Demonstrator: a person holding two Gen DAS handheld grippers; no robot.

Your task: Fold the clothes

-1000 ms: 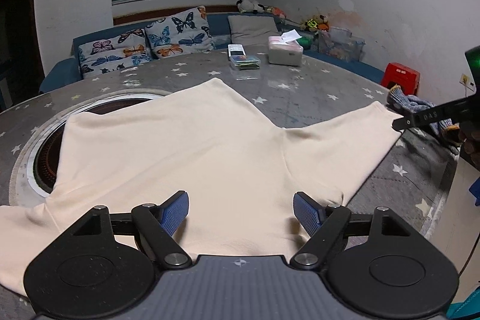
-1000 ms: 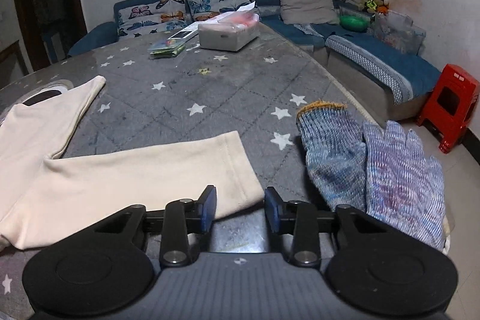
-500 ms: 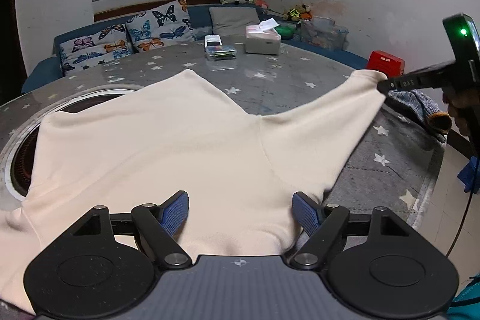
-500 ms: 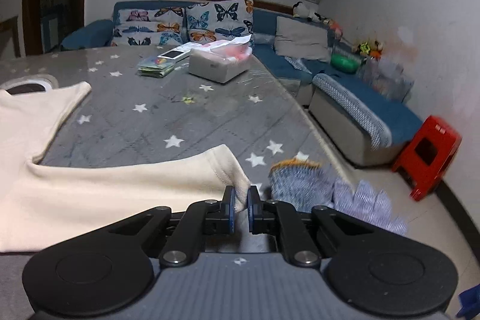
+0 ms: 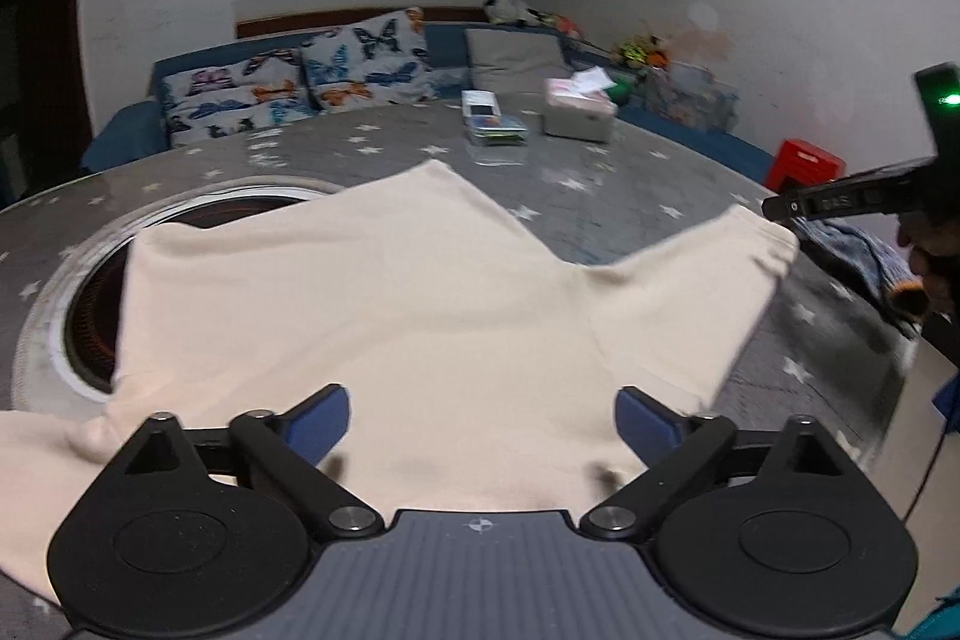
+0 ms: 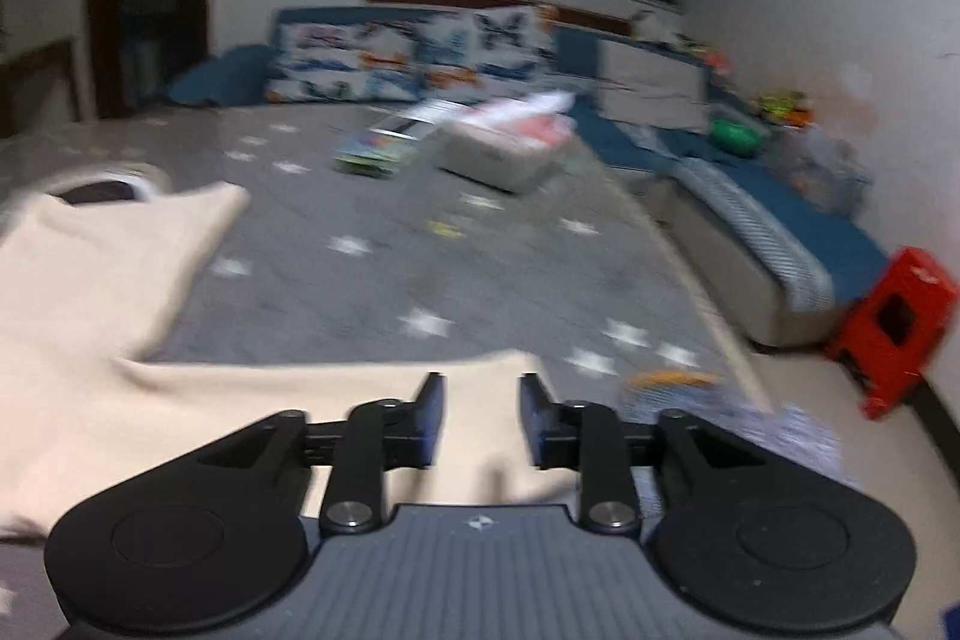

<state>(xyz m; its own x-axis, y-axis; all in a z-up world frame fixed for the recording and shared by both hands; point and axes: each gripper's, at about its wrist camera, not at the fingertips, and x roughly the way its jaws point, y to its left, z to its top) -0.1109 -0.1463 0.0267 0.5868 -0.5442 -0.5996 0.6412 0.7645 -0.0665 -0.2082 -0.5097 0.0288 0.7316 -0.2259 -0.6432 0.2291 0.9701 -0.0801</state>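
On a round star-patterned counter [image 5: 600,172] in a dim living room, a cream sweatshirt [image 5: 372,316] lies spread flat, its body partly covering a ring-shaped recess at the left. The near sleeve [image 6: 336,406] stretches toward the counter's right edge. The right gripper [image 6: 479,415] hovers at that cuff with its jaws parted; cloth shows between the fingers, but blur hides whether they touch it. The left gripper [image 5: 483,415] hangs wide open over the garment's near edge, clamped on nothing.

The step in hand appears to be the first sleeve fold. It would likely go best if the right gripper took the cuff squarely, both layers together, then carried it low and straight across the body, while the left pinned the shoulder so the soft knit does not drag or bunch.

Knitted work gloves [image 6: 720,400] lie just beyond the cuff and could snag. Farther back, a white tissue box [image 5: 579,121] holds tissues, one sheet standing out of the top, beside a small stack of flat items [image 5: 495,133]. A red stool [image 6: 894,328] stands on the floor.
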